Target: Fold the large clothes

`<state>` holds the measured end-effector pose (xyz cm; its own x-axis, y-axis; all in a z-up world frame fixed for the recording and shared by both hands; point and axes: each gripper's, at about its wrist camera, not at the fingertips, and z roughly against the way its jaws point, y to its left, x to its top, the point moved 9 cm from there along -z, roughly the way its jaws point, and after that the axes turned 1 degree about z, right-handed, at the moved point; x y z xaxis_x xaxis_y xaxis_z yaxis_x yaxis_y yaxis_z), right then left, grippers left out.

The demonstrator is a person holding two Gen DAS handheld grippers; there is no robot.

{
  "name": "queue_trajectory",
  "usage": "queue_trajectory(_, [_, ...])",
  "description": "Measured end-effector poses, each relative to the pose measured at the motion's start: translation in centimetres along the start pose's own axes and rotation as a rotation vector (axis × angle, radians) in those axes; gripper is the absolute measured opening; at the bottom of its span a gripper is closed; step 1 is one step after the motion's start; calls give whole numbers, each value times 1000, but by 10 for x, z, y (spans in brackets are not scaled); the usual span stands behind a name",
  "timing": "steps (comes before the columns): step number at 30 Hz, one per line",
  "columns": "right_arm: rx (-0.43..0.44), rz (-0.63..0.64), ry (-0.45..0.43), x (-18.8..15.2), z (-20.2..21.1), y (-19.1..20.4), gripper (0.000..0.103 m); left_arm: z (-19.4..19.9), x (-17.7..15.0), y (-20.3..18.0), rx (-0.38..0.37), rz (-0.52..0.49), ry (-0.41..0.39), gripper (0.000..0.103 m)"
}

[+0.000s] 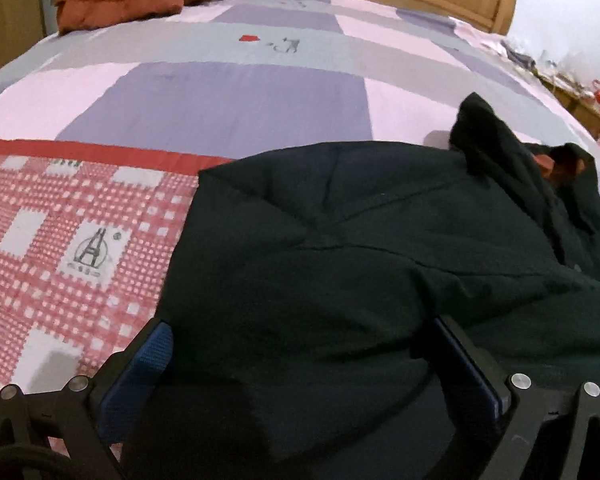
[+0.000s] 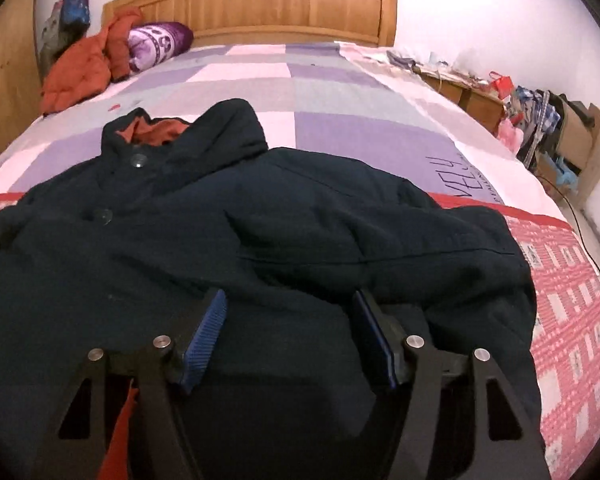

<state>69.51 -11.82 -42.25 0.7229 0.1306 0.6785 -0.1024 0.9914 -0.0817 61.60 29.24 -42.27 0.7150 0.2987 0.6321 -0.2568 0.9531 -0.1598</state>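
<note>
Wooden boards make the headboard (image 2: 260, 4) at the far end of a big bed (image 2: 340, 120). Its cover has purple, pink and grey squares. Near the right edge of the bed some dark letters are printed on the cover (image 2: 460, 180); they look like "VELY", but part of the word is hidden and the small line under it is too tiny to read. Nearer to the cameras lies a red and white checked blanket (image 1: 60, 240). It has grey stamp-like squares with a tower drawing (image 1: 90, 254), and the marks under the tower are too small to read.

A big dark coat (image 2: 300, 216) lies spread across the near part of the bed, on both the blanket and the cover. Its hood (image 2: 220, 128) points to the headboard and shows an orange lining. Two round buttons (image 2: 138, 160) sit down its front.

An orange jacket (image 2: 84, 68) and a purple pillow (image 2: 156, 42) lie by the headboard. A messy side table (image 2: 468, 88) stands to the right of the bed.

The left hand-held gripper (image 1: 300, 356) has its blue pads wide apart, down on the coat near its left edge. The right hand-held gripper (image 2: 288, 336) has its blue pads apart too, over the coat's middle, holding nothing.
</note>
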Motion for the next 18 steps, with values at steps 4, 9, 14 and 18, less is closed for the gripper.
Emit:
queue_trajectory(4, [36,-24,-4,1,-5,-5,67,-4,-3,6,-5,11,0,103])
queue_trajectory(9, [59,-35,-10,0,-8,-3,67,-10,-9,9,9,14,20,103])
queue_trajectory(14, [59,-32,12,4,-10,-1,67,9,-8,10,58,-4,51,103])
queue_trajectory(18, [-44,72,10,12,12,5,67,64,-13,3,17,-41,-50,102])
